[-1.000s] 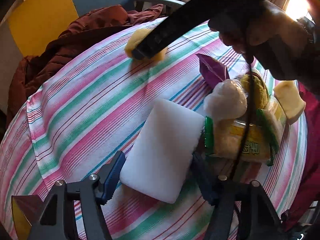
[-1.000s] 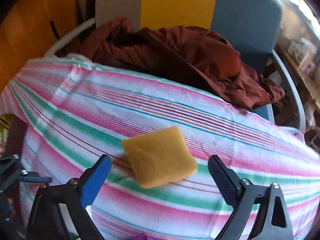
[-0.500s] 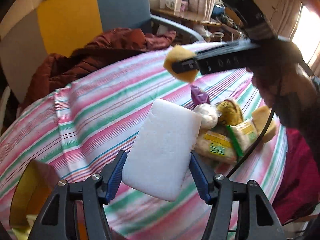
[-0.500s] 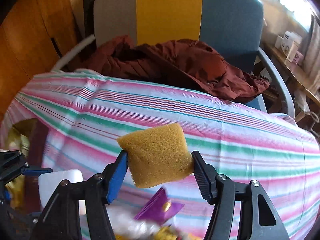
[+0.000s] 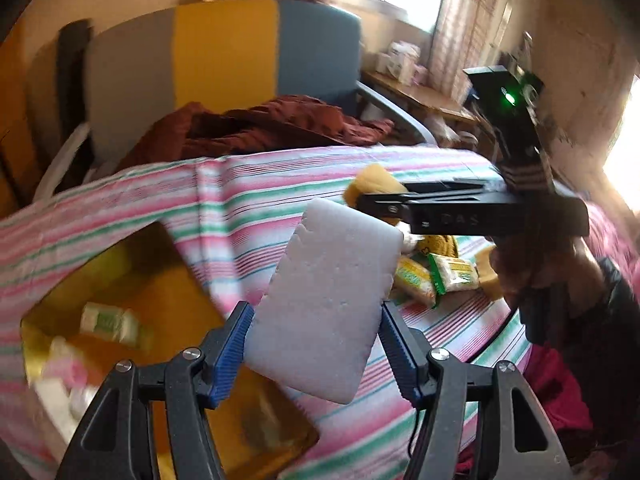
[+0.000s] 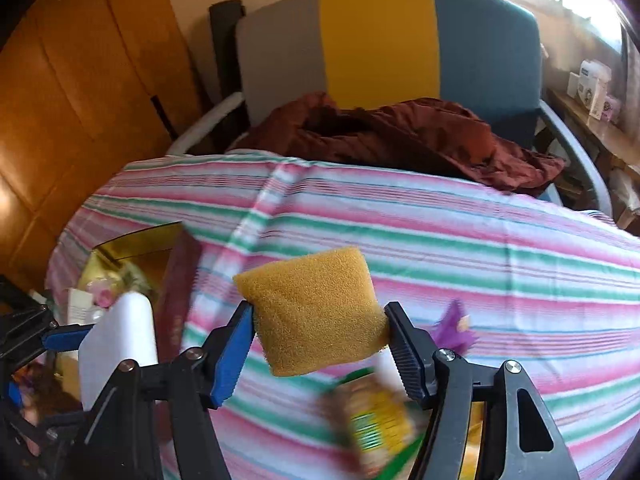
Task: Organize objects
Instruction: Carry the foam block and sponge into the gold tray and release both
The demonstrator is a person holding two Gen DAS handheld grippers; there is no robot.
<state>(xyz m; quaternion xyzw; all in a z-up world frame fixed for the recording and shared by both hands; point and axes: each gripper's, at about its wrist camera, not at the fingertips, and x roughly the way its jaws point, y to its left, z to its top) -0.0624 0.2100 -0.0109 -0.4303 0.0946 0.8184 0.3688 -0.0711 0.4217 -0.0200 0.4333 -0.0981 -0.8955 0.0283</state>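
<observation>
My left gripper point(image 5: 316, 316) is shut on a white foam sponge point(image 5: 332, 300), held tilted in the air above the striped tablecloth point(image 5: 248, 208). My right gripper point(image 6: 318, 316) holds a yellow sponge point(image 6: 312, 308) off the table; its jaws are opening slightly, but the pads still press the sponge's sides. In the left wrist view the right gripper point(image 5: 372, 196) comes in from the right with the yellow sponge point(image 5: 372, 182) at its tip, just behind the white one. The right wrist view shows the white sponge point(image 6: 120, 332) at lower left.
An open golden box point(image 5: 168, 300) with several packets inside sits at the table's left side, also box point(image 6: 132, 240). A pile of snack packets point(image 5: 432, 276) and a purple wrapper point(image 6: 452, 328) lie on the cloth. A chair with a maroon jacket point(image 6: 400, 136) stands behind the table.
The right gripper closed on the yellow sponge and lifted it off the cloth. The left gripper raised the white sponge and swung left, bringing the golden box into view.
</observation>
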